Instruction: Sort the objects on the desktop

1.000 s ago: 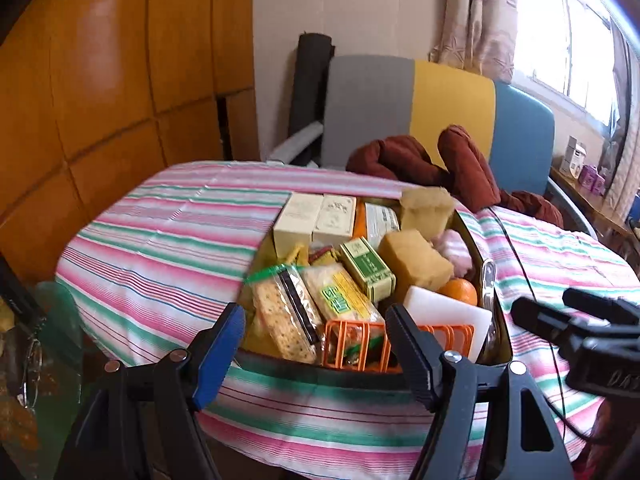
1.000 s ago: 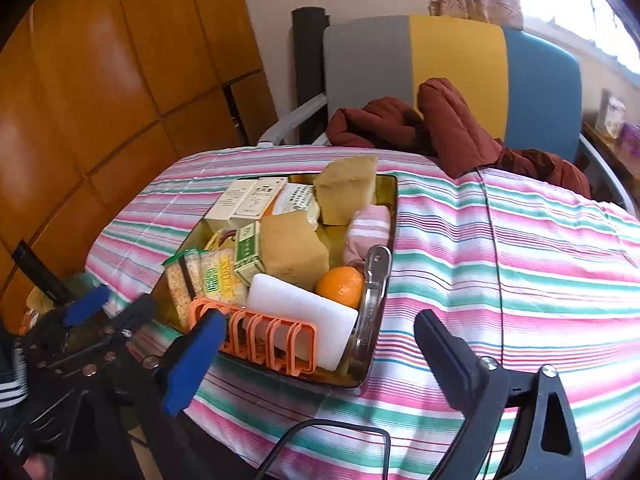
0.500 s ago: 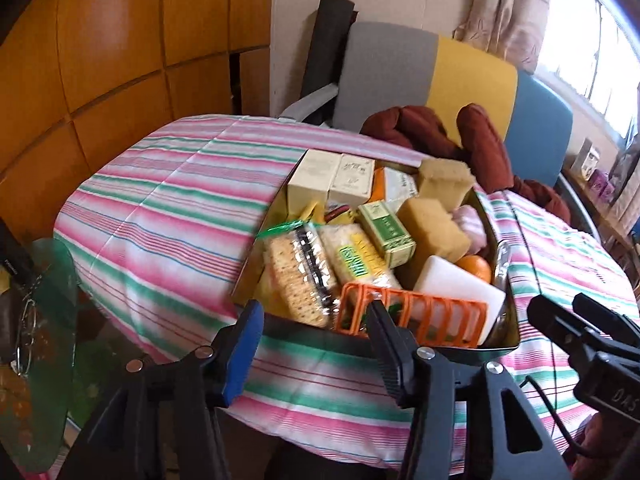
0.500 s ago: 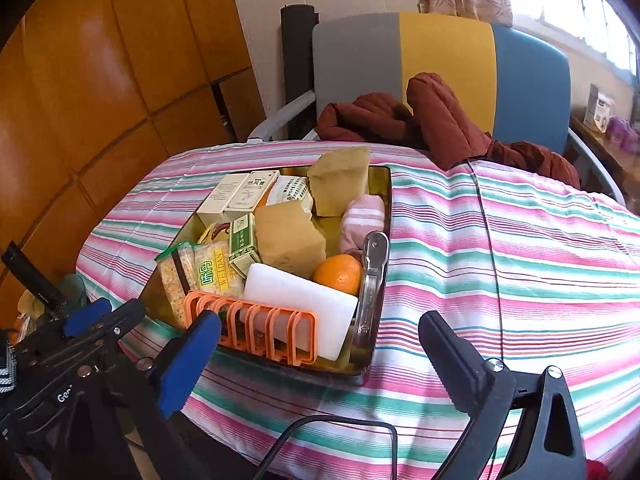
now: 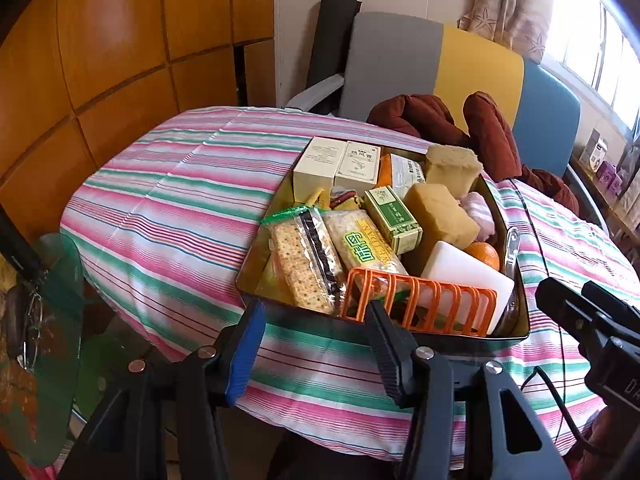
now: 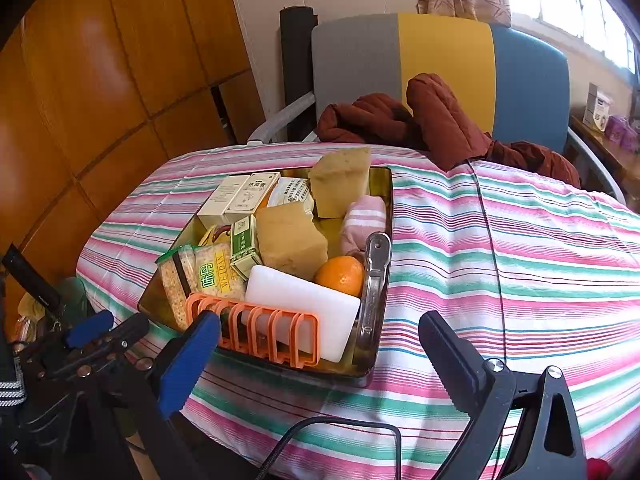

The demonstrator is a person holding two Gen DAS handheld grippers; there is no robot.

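Observation:
A metal tray (image 5: pixel 256 264) (image 6: pixel 389 208) sits on the striped tablecloth (image 6: pixel 520 264), packed with goods. Along its near edge are an orange rack (image 5: pixel 416 300) (image 6: pixel 256 328), a white block (image 5: pixel 468 280) and an orange fruit (image 6: pixel 340 276). Behind them lie cracker packs (image 5: pixel 308 264), a green box (image 5: pixel 394 218), tan sponges (image 5: pixel 440 216), a pink rolled cloth (image 6: pixel 364 220), cream boxes (image 5: pixel 320 164) and a metal tool (image 6: pixel 374 280). My left gripper (image 5: pixel 316 336) hovers at the tray's near edge, half open and empty. My right gripper (image 6: pixel 320 360) stands wide open in front of the tray.
A grey, yellow and blue chair (image 6: pixel 440 64) with a maroon garment (image 6: pixel 432 120) stands behind the table. A black cable (image 6: pixel 492 260) runs across the cloth right of the tray. Wooden panels (image 5: pixel 100 60) line the left wall, above a green glass surface (image 5: pixel 52 320).
My left gripper's jaws have narrowed from wide to about half, and its view has tipped down a little towards the tray's near edge. The right gripper has stayed put.

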